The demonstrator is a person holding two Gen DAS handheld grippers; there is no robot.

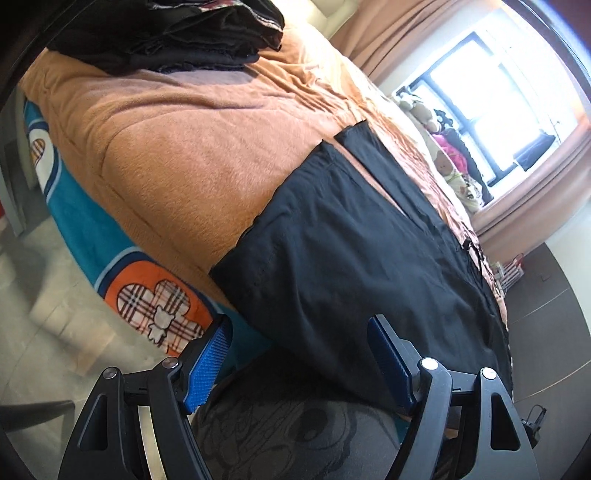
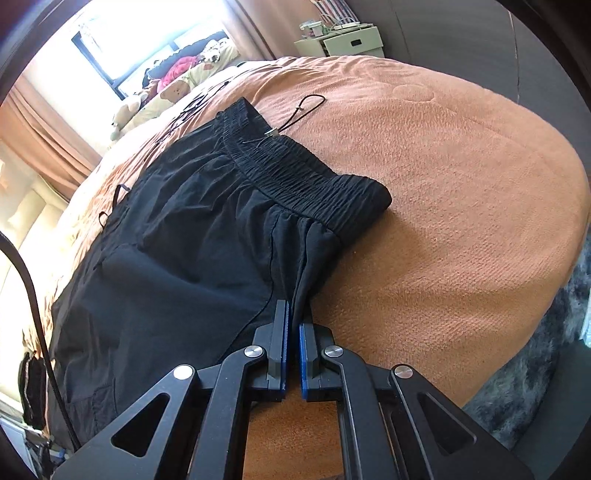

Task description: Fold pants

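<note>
Black pants (image 1: 362,240) lie spread on an orange blanket (image 1: 177,147), legs running away toward the window and one side hanging over the bed's edge. My left gripper (image 1: 301,332) stands open just short of that hanging side, with nothing pressed between its blue pads (image 1: 207,365). In the right wrist view the pants (image 2: 192,229) show their elastic waistband (image 2: 295,173) with a drawstring (image 2: 306,107). My right gripper (image 2: 293,314) is shut on a bunch of the pants fabric just below the waistband.
A pile of folded dark clothes (image 1: 177,33) sits at the far corner of the bed. Stuffed toys (image 2: 166,88) lie by the window. A white nightstand (image 2: 343,40) stands beyond the bed. A teal patterned sheet (image 1: 110,258) hangs down to the floor.
</note>
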